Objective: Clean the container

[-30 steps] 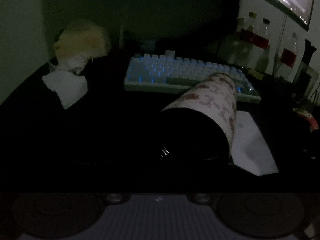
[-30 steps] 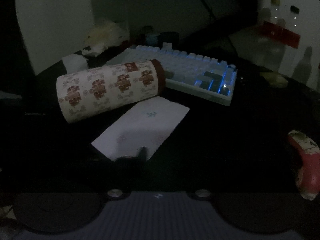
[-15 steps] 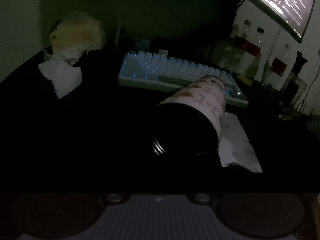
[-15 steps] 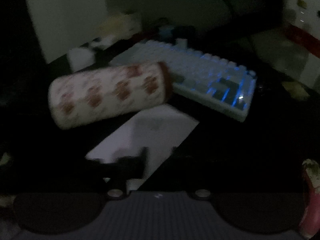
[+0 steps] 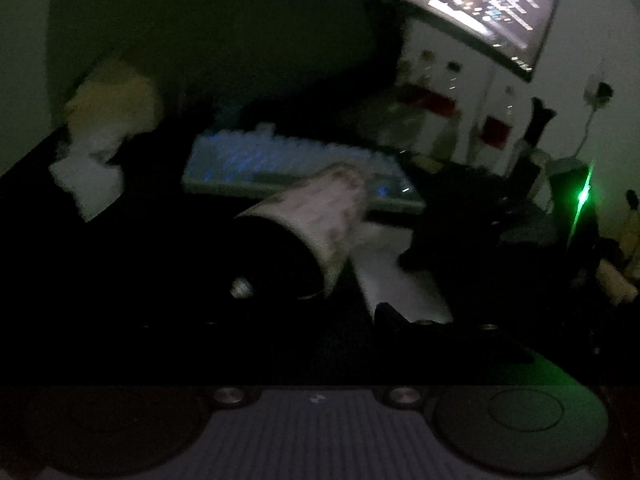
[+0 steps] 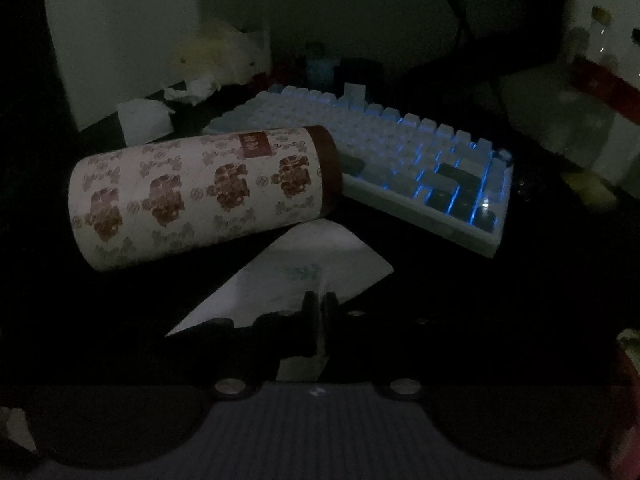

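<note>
Left wrist view: dim and blurred. Patterned container (image 5: 320, 216) lies on its side on the dark desk (image 5: 140, 280), dark end toward camera, in front of the backlit keyboard (image 5: 288, 164). White tissue (image 5: 396, 280) just right of it, with the right gripper (image 5: 404, 318) at its near edge. Left gripper's fingers lost in darkness; cannot tell its state.

Right wrist view: container (image 6: 204, 196) on its side, brown end touching the keyboard (image 6: 400, 160). Right gripper (image 6: 319, 312) clenched, apparently pinching the tissue (image 6: 296, 280).
</note>
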Motion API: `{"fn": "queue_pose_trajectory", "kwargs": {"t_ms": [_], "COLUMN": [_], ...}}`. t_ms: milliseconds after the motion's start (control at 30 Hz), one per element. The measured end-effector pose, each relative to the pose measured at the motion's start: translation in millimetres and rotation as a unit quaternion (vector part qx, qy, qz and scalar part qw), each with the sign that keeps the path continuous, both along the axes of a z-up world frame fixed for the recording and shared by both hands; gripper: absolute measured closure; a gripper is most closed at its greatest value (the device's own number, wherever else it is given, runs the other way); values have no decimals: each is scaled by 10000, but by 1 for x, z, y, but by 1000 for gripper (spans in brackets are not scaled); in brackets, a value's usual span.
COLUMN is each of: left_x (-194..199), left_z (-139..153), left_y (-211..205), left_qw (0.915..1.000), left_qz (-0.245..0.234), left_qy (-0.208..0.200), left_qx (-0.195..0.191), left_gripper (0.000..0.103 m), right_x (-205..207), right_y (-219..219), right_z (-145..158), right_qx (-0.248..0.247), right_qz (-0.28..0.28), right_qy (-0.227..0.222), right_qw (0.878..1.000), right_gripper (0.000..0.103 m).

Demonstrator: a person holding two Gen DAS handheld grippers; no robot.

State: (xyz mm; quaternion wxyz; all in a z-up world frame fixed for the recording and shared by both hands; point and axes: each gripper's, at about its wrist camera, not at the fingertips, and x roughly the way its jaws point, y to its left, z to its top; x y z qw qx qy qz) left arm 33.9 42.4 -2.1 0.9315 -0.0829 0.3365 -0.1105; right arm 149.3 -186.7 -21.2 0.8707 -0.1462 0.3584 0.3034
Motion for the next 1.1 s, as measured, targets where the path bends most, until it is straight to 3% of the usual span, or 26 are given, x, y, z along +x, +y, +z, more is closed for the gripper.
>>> {"fn": "queue_pose_trajectory", "kwargs": {"t_ms": [233, 367, 433, 567, 867, 1100], "left_x": [24, 37, 44, 41, 36, 12], "left_z": [-6, -9, -10, -24, -36, -36], "left_y": [-20, -31, -37, -36, -23, -17], "left_qw": [10000, 9999, 9999, 9999, 9944, 9922], "left_qz": [10, 16, 19, 11, -811, -1121], "left_qy": [-64, -101, -119, -123, -587, -551], "left_qx": [-52, -82, -96, -122, -338, -46], "left_gripper": [43, 53, 61, 89, 93, 93], "right_x": [-15, -29, -34, -41, -47, -55], "right_y": [-40, -58, -65, -69, -67, -58], "right_z": [37, 58, 66, 75, 78, 86], "right_qx": [623, 804, 921, 1052, 1253, 1468], "right_qz": [-336, -432, -455, -436, -422, -139], "right_qy": [-176, -424, -487, -580, -604, -548], "right_qw": [9973, 9949, 9935, 9918, 9894, 9875], "right_gripper": [99, 99, 99, 99, 99, 99]}}
